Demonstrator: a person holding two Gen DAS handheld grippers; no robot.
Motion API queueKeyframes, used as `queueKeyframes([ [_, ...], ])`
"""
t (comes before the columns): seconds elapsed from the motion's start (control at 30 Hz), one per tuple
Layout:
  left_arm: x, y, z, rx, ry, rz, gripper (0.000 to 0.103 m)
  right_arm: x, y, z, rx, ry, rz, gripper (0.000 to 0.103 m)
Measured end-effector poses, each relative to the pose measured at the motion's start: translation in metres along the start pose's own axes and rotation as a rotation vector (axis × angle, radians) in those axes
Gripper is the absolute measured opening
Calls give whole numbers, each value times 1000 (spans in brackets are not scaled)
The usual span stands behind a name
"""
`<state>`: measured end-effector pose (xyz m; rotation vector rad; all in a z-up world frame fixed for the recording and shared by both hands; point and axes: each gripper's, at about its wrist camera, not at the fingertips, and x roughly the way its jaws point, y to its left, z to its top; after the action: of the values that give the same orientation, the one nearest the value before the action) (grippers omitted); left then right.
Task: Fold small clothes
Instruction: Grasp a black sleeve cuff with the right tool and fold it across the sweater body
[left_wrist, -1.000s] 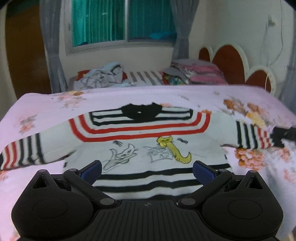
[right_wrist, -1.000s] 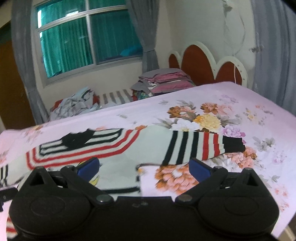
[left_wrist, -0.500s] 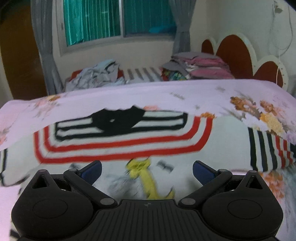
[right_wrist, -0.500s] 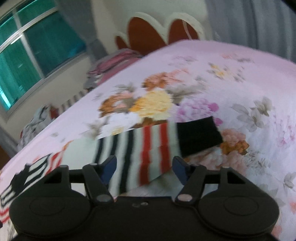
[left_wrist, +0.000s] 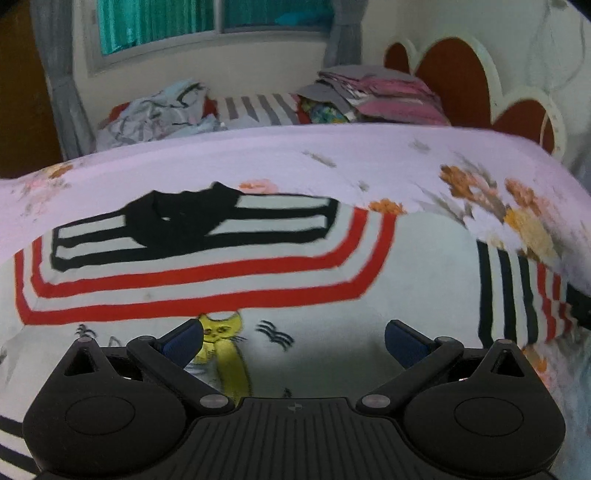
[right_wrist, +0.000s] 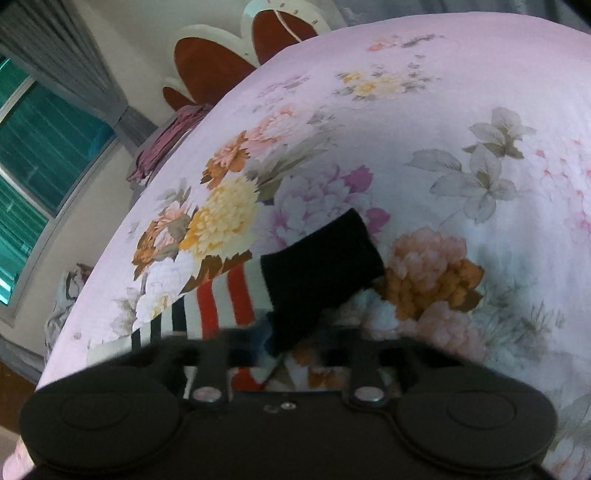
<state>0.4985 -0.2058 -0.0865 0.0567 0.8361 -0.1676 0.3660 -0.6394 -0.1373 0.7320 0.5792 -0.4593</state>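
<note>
Since a second ago the right tongs (right_wrist: 288, 350) have swung down over the sweater's right sleeve (right_wrist: 236, 295) and are closing on it by the black cuff (right_wrist: 317, 266), while the left tongs (left_wrist: 293, 339) now hang wide open and empty over the sweater (left_wrist: 207, 273). That sleeve runs left-to-right across the floral bed (right_wrist: 461, 110), so folding it inward falls to the right hand; a headboard (left_wrist: 458, 81) and window (left_wrist: 155, 22) stand far behind.
</note>
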Motion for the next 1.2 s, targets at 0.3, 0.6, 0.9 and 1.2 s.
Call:
queueKeyframes([
  [0.3,-7,80,-14,-42,29,59,103,-11,63,0,-236,-82,-10,7],
  [0.6,-28,196,-39,-160,-66,133,103,-27,215,-61,-495,7,285,7],
  [0.9,-35,278,-60,-260,-69,-46,103,-20,344,-184,-704,169,400,7],
  [1.2,-35,306,-58,-269,-78,-4,103,-5,380,-287,-861,343,401,10],
])
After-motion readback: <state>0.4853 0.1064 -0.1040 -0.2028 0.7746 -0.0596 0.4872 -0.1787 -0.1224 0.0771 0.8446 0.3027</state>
